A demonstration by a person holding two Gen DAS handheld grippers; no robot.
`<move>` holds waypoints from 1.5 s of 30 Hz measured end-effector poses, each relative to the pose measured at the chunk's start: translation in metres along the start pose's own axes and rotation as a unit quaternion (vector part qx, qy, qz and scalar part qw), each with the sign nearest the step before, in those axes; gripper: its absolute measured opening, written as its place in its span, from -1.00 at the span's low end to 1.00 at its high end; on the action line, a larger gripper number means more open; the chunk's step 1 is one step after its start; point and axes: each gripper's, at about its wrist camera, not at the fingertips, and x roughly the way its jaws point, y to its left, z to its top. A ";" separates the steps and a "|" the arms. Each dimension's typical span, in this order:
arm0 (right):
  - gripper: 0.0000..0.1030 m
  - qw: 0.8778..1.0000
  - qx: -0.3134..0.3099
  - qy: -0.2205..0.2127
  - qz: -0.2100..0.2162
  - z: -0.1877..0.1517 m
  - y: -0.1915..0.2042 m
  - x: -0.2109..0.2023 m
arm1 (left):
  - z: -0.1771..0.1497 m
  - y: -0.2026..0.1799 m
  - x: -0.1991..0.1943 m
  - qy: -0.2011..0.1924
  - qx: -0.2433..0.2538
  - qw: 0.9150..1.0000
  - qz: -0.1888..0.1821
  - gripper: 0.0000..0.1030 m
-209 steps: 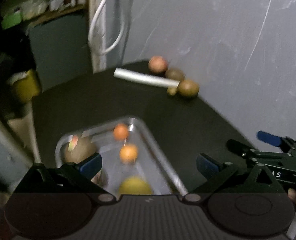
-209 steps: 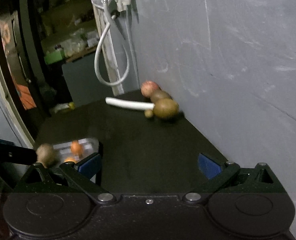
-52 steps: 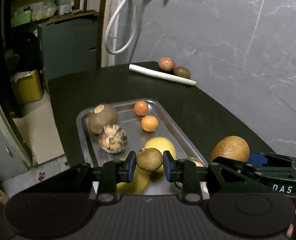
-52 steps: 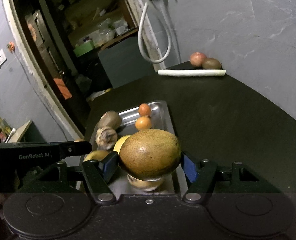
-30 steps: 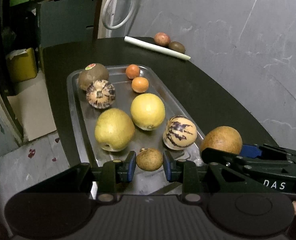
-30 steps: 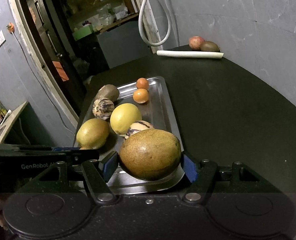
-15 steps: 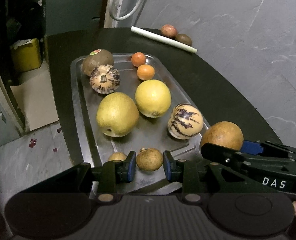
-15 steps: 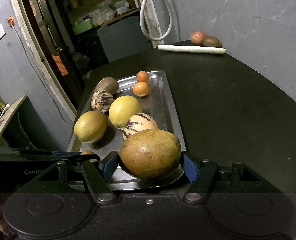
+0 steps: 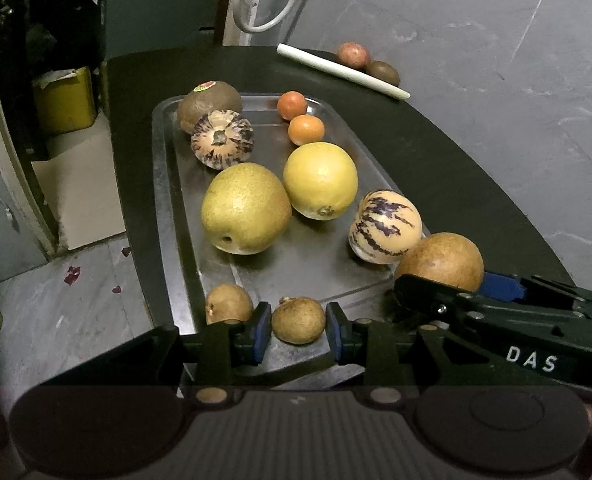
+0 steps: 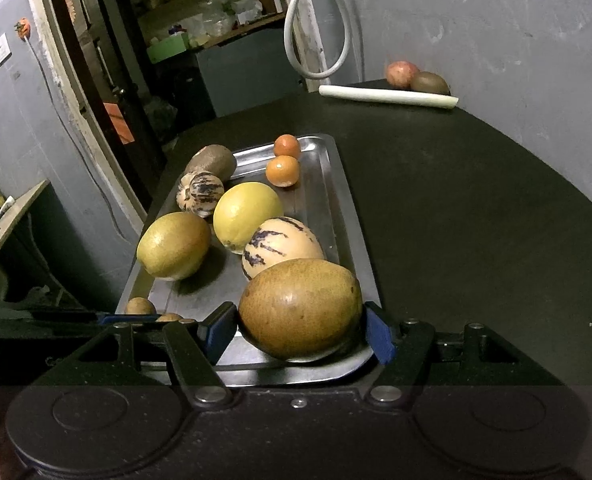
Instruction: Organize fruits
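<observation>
Pretty dim room, light's from overhead; soft shadows under the fruit, some glare on the tray (image 9: 168, 184), heavy fisheye warping at edges.

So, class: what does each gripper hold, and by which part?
Left gripper: small brown fruit, by its sides. Right gripper: large brown fruit, across its ends.

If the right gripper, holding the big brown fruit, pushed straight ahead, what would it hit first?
Most likely the striped cream melon, sitting right beyond the large brown oval fruit in the right gripper on the steel tray. How much gap separates them is unclear.
</observation>
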 end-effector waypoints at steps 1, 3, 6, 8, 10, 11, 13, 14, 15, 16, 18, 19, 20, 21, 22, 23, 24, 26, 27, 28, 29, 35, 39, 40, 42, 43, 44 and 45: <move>0.35 1.000 -0.004 -0.001 -0.001 0.000 0.001 0.000 | -0.001 -0.001 0.000 -0.002 -0.001 1.000 0.001 -0.38; 0.36 1.000 -0.011 -0.003 -0.001 -0.002 0.001 0.000 | -0.002 -0.001 -0.001 -0.002 -0.001 1.000 0.003 -0.35; 0.36 1.000 -0.021 -0.002 -0.001 -0.001 0.002 0.000 | -0.003 -0.002 -0.002 -0.004 -0.003 1.000 0.005 -0.30; 0.37 1.000 -0.028 -0.002 0.002 -0.001 0.001 0.000 | -0.003 -0.002 -0.003 -0.005 -0.006 1.000 0.007 -0.24; 0.36 1.000 -0.030 -0.002 0.006 -0.001 -0.001 0.000 | -0.003 -0.003 -0.003 -0.005 -0.010 1.000 0.010 -0.14; 0.36 0.999 -0.032 -0.004 0.008 0.000 -0.002 -0.001 | -0.004 -0.003 -0.004 -0.006 -0.012 1.000 0.011 -0.06; 0.36 0.999 -0.035 -0.003 0.014 0.002 -0.006 -0.001 | -0.005 -0.004 -0.005 -0.007 -0.019 1.000 0.018 0.03; 0.37 0.999 -0.035 -0.001 0.018 0.002 -0.008 -0.001 | -0.006 -0.005 -0.006 -0.008 -0.023 1.000 0.020 0.08; 0.38 0.999 -0.037 0.002 0.023 0.003 -0.010 -0.001 | -0.007 -0.006 -0.007 -0.009 -0.027 0.999 0.023 0.11; 0.40 0.999 -0.039 0.003 0.026 0.003 -0.011 -0.002 | -0.007 -0.006 -0.008 -0.011 -0.031 0.999 0.027 0.13; 0.48 0.998 -0.047 0.005 0.037 0.004 -0.014 -0.004 | -0.009 -0.008 -0.012 -0.014 -0.040 0.998 0.037 0.26; 0.50 0.998 -0.051 0.005 0.043 0.005 -0.015 -0.007 | -0.010 -0.010 -0.014 -0.018 -0.047 0.998 0.043 0.30; 0.56 0.997 -0.055 0.004 0.047 0.006 -0.016 -0.010 | -0.011 -0.012 -0.018 -0.022 -0.053 0.997 0.049 0.39; 0.61 0.997 -0.060 0.003 0.053 0.007 -0.017 -0.014 | -0.013 -0.013 -0.021 -0.026 -0.058 0.996 0.055 0.50; 0.64 0.996 -0.065 0.001 0.057 0.008 -0.019 -0.017 | -0.015 -0.015 -0.025 -0.032 -0.064 0.996 0.062 0.56; 0.68 0.996 -0.069 -0.001 0.062 0.008 -0.021 -0.021 | -0.017 -0.017 -0.029 -0.038 -0.069 0.995 0.068 0.65; 0.73 0.995 -0.072 -0.003 0.066 0.009 -0.022 -0.025 | -0.019 -0.019 -0.033 -0.044 -0.075 0.993 0.075 0.73; 0.82 0.994 -0.076 -0.006 0.074 0.010 -0.027 -0.032 | -0.025 -0.022 -0.041 -0.053 -0.090 0.990 0.091 0.86; 0.88 0.994 -0.076 -0.007 0.078 0.010 -0.029 -0.036 | -0.028 -0.023 -0.044 -0.057 -0.099 0.989 0.099 0.95; 0.90 0.994 -0.077 -0.008 0.082 0.010 -0.030 -0.039 | -0.031 -0.025 -0.048 -0.063 -0.108 0.986 0.106 0.97; 0.94 0.993 -0.079 -0.009 0.086 0.009 -0.033 -0.043 | -0.035 -0.026 -0.052 -0.068 -0.119 0.984 0.112 0.99; 0.99 0.990 -0.095 -0.011 0.102 0.001 -0.045 -0.061 | -0.060 -0.036 -0.069 -0.081 -0.162 0.974 0.135 0.99; 0.99 0.989 -0.098 -0.005 0.110 -0.007 -0.053 -0.071 | -0.076 -0.047 -0.081 -0.090 -0.161 0.971 0.152 0.99; 0.99 0.989 -0.099 -0.004 0.112 -0.009 -0.055 -0.073 | -0.079 -0.050 -0.083 -0.092 -0.160 0.971 0.155 0.99; 0.99 0.988 -0.101 -0.002 0.115 -0.013 -0.058 -0.078 | -0.087 -0.056 -0.088 -0.097 -0.157 0.969 0.161 0.99; 0.99 0.988 -0.100 0.000 0.116 -0.015 -0.059 -0.079 | -0.091 -0.059 -0.091 -0.100 -0.155 0.969 0.164 0.99; 0.99 0.988 -0.098 0.001 0.117 -0.017 -0.061 -0.081 | -0.094 -0.062 -0.093 -0.101 -0.154 0.968 0.168 0.99; 0.99 0.988 -0.097 0.002 0.118 -0.018 -0.063 -0.083 | -0.097 -0.064 -0.094 -0.102 -0.153 0.968 0.171 0.99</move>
